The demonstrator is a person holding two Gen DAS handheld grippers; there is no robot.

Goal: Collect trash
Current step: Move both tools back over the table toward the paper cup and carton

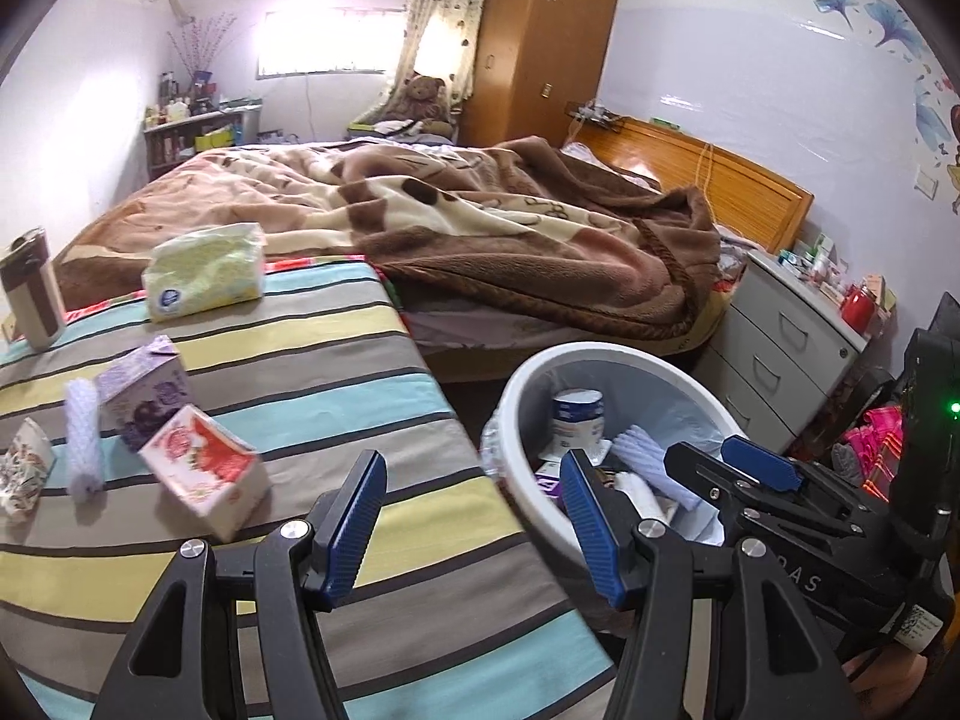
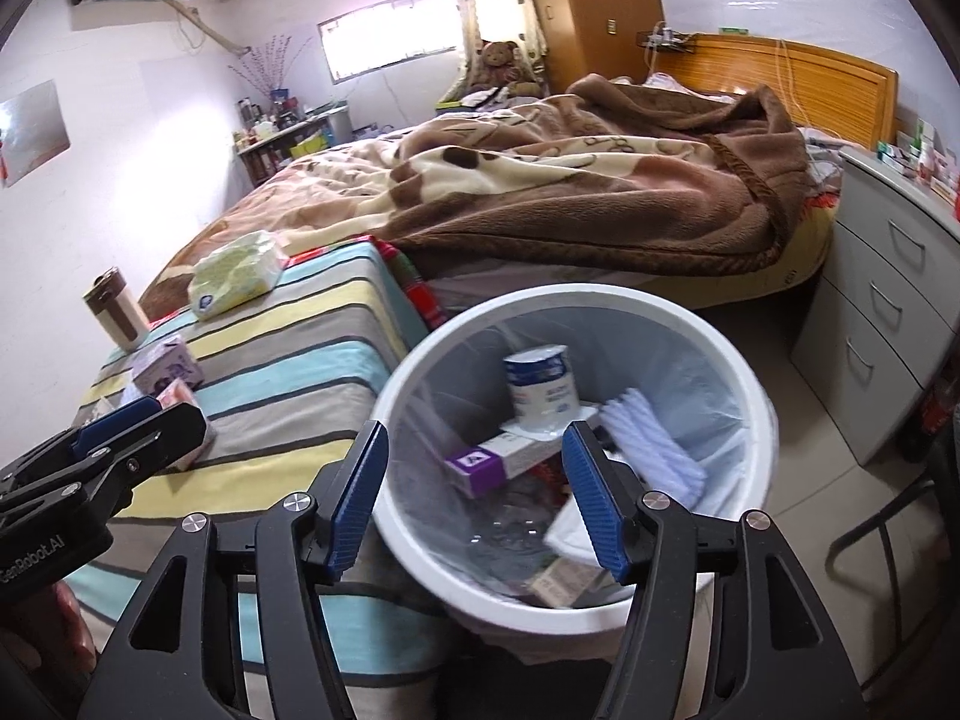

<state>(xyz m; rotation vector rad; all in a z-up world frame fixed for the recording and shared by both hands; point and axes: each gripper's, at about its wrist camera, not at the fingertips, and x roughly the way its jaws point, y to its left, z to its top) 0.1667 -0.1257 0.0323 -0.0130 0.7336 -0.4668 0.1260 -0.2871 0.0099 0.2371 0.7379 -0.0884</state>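
A white trash bin (image 2: pixel 756 420) with a clear liner stands on the floor beside the striped bedspread (image 1: pixel 336 360). It holds a white-and-blue cup (image 2: pixel 543 387), a purple-ended box (image 2: pixel 480 465) and white foam netting (image 2: pixel 654 438). My right gripper (image 2: pixel 474 492) is open and empty right above the bin. My left gripper (image 1: pixel 471 522) is open and empty over the bedspread's edge. On the bedspread lie a red-and-white carton (image 1: pixel 207 474), a purple carton (image 1: pixel 144 390), a white foam net tube (image 1: pixel 81 438) and a patterned carton (image 1: pixel 21 468). The bin also shows in the left wrist view (image 1: pixel 522 396).
A green tissue pack (image 1: pixel 204 270) and a brown-and-cream tumbler (image 1: pixel 30 288) stand further back on the bedspread. A brown blanket (image 1: pixel 480 222) covers the bed. A grey drawer unit (image 2: pixel 882 324) stands right of the bin, with a black chair frame (image 2: pixel 888 546) nearby.
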